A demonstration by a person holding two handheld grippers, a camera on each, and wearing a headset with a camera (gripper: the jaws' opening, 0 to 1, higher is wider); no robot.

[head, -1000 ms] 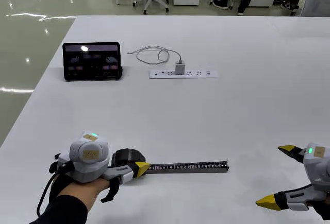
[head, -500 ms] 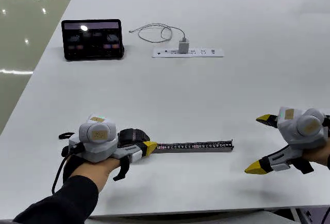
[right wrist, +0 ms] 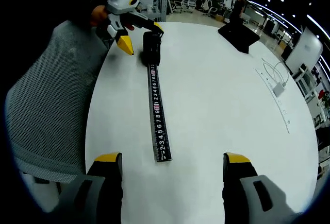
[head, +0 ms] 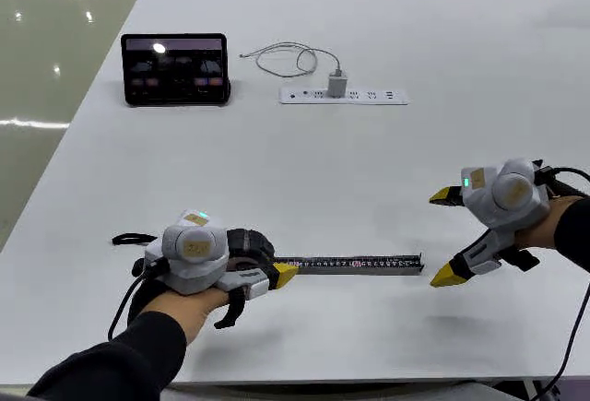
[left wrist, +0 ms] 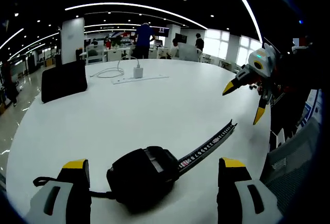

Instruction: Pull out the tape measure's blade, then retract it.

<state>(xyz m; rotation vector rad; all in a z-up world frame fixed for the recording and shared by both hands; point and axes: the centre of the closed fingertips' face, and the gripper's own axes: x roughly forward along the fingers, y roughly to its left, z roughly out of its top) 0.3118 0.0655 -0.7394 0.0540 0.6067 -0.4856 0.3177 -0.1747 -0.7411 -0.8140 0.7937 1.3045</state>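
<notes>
You work on a wide white table point(head: 387, 171), plain and matt. On its far part stands a dark tablet point(head: 175, 69). To the right of it lies a white power strip point(head: 343, 96) with a charger point(head: 337, 83) plugged in and a looped cable point(head: 290, 55). Beyond the left edge is a glossy floor point(head: 46, 69) which reflects the lamps. The left gripper view shows an open office with long ceiling lights and people standing behind the table.

The tape measure point(head: 247, 244) lies near the front edge, on the left side. Its blade point(head: 355, 264) is drawn out flat on the table toward the right, and its black strap point(head: 132, 238) lies on the other side. Your left gripper point(left wrist: 154, 164) has its jaws wide apart around the black case; a gap shows on both sides, so it grips nothing. Your right gripper point(head: 446, 236) is spread wide too and holds nothing. The end of the blade lies just in front of its yellow tips, not touching them.

A broad stretch of white surface lies between the blade and the power strip, and also on the right. The front edge is close behind both your hands.
</notes>
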